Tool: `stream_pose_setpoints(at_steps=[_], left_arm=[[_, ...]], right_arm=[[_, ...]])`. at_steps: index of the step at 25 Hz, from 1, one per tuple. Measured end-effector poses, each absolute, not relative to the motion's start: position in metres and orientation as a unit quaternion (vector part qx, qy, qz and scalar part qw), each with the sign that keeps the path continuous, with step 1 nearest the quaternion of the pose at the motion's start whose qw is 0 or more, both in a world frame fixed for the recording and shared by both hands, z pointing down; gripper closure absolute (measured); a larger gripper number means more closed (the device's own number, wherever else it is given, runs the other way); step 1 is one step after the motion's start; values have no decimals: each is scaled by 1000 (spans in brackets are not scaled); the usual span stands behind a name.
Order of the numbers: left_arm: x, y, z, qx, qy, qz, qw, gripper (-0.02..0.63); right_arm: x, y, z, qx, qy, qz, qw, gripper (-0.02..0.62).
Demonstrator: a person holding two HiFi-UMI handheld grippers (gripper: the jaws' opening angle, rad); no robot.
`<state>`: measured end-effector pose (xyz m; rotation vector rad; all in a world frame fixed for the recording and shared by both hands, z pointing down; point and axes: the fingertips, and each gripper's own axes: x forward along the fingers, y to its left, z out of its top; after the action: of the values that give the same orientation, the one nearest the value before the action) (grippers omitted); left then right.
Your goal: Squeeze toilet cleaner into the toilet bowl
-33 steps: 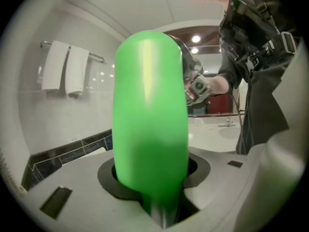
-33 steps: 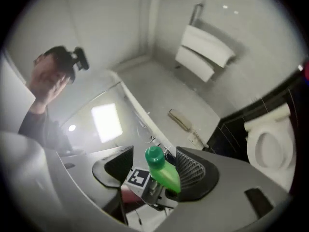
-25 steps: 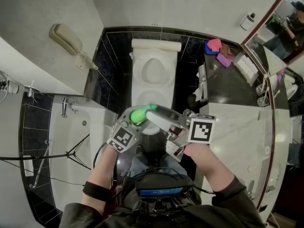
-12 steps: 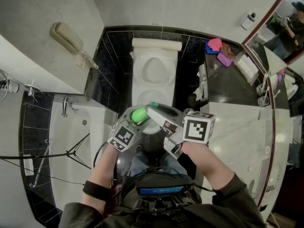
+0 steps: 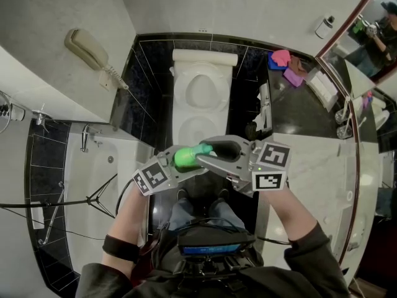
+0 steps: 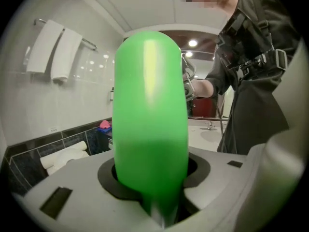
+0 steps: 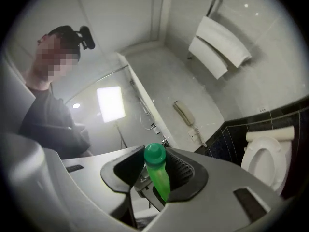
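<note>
- Left gripper [image 6: 152, 197] clamps the green bottle [image 6: 150, 110], centre frame: hold it steady.
- Right gripper [image 7: 155, 180] has just been closing, now pinching the cap [image 7: 155, 154]: twist it straight.

The person wears a dark grey long-sleeved jacket [image 6: 260, 105]. Behind the left hand-held gripper [image 5: 185, 160] the forearm is bare as far as a black band [image 5: 121, 248], and the sleeve begins beyond it. The right sleeve [image 5: 307, 256] ends in a loose cuff nearer the wrist. Black harness straps [image 6: 251, 62] with buckles cross the chest. A black chest unit [image 5: 209, 249] carries a blue strip, with thin black cables [image 5: 205, 222] looping above it. Blue jeans [image 5: 198, 213] show beneath, and a black camera [image 7: 86, 36] sits on the head.
</note>
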<state>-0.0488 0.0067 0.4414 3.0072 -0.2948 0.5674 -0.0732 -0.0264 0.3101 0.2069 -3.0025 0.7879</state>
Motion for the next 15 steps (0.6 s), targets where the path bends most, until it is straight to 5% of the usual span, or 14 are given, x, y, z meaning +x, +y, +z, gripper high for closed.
stream_pose_setpoints(at_steps=[8,15], left_arm=[[-48,25,437,980,-27,196,36,420],[-49,40,431,979,31,194,47,420]], right_arm=[[-71,3,301,-21,-990,50,127,443],[-71,18,296,-62,-978,-126,155,445]])
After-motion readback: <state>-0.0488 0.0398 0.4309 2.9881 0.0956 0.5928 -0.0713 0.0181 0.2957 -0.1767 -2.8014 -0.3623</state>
